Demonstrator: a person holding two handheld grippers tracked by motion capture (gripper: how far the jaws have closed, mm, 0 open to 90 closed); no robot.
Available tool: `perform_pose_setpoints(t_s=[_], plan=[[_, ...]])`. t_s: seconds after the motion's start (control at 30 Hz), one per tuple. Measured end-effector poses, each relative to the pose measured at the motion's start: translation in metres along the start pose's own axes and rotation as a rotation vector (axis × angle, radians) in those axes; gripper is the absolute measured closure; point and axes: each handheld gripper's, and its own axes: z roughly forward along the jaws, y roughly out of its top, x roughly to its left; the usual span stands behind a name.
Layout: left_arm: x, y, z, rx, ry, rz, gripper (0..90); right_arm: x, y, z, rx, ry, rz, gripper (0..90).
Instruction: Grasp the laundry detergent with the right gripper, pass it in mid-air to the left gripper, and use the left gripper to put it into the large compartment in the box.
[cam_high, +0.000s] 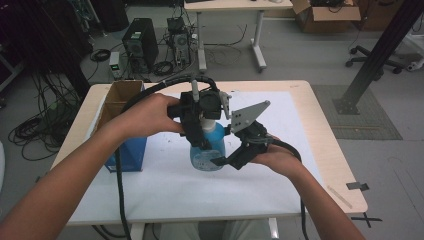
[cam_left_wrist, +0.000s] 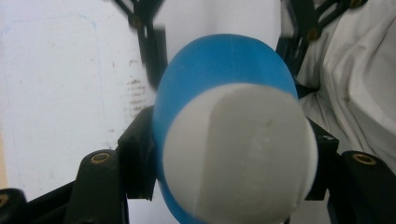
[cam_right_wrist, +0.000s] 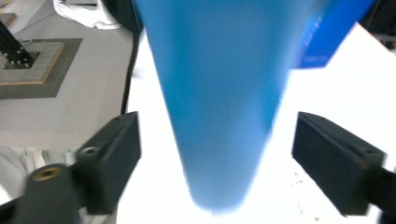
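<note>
Left gripper (cam_left_wrist: 224, 154) clamps blue bottle (cam_left_wrist: 219, 79); right gripper (cam_right_wrist: 219, 154) wide around it.

High view evenly lit but soft, low-res; white counter (cam_high: 165, 185) bright. Both gripper views blurred: blue bottle (cam_right_wrist: 219, 93) too close, out of focus; counter blown out to white glare behind it.

The left gripper (cam_high: 197, 125) covers most of the blue bottle's (cam_high: 207, 150) top in the high view, so the cap's shape is anyone's guess. In the right gripper view the bottle is smeared with blur and cut off at the top edge. Label print is too small to read.
</note>
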Motion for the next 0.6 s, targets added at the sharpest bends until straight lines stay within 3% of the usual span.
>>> perform_pose_setpoints(t_s=[0.13,0.23,0.47,0.6], plan=[[0.003,-0.006,-0.003,0.014,0.022,-0.036,37.7,-0.005,-0.013,-0.014,0.008,-0.043,0.061,6.1],[0.006,-0.01,-0.006,0.029,0.037,-0.06,37.7,-0.009,-0.02,-0.026,0.043,-0.097,0.088,2.3],[0.013,-0.012,-0.018,0.047,0.071,-0.127,37.7,-0.007,-0.032,-0.045,0.141,-0.185,0.111,1.3],[0.017,-0.013,-0.027,0.06,0.089,-0.173,37.7,-0.006,-0.039,-0.055,0.168,-0.194,0.129,1.8]])
